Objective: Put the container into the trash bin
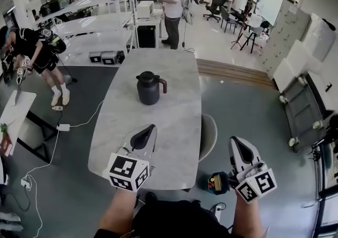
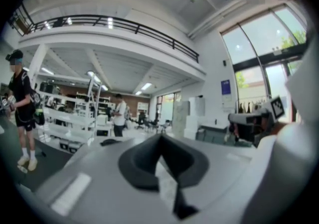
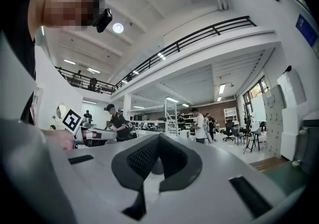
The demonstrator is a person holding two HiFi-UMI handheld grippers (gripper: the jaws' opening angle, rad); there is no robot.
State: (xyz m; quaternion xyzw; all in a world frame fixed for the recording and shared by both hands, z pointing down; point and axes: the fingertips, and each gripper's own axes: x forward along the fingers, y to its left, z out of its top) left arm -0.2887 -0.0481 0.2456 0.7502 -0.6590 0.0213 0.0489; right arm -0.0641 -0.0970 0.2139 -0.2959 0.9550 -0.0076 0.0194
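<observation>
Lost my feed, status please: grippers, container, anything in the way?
Left gripper shut, empty. Right gripper shut, empty. Dark jug upright on table, untouched. No bin in view.

Right gripper [image 3: 159,141], fingers [image 3: 141,161] closed together on nothing, points level across a bright hall. Left gripper [image 3: 102,135] hangs at left. Two people [image 3: 118,122] [image 3: 200,127] stand beneath a railed balcony [image 3: 199,39].
</observation>
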